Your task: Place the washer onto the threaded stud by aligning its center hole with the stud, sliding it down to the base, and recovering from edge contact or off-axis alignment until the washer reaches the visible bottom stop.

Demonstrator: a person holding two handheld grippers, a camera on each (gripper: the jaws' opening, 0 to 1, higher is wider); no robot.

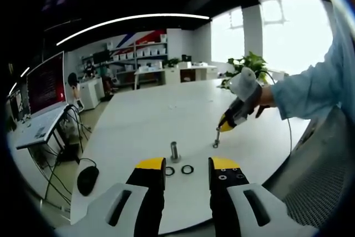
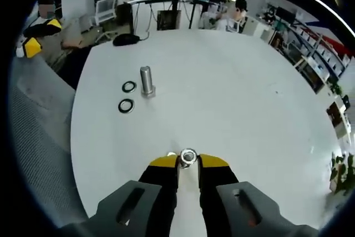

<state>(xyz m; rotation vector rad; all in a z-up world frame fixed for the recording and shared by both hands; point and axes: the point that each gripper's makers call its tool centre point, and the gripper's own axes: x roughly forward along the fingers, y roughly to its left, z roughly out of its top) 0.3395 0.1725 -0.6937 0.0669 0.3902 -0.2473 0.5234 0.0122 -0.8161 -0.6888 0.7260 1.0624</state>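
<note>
A short threaded stud stands upright on the white table, with two dark washers lying flat just in front of it. My left gripper hovers open just short of them, holding nothing. My right gripper reaches in from the right, tips down close to the table, to the right of the stud. In the right gripper view its jaws stand narrow, and the right gripper is shut on a small metal washer. The stud and both washers lie farther off to the left.
A black mouse lies near the table's left edge. A desk with a monitor stands beyond that edge. A potted plant sits at the far right. The left gripper shows at the table's far left corner, and people sit at desks behind.
</note>
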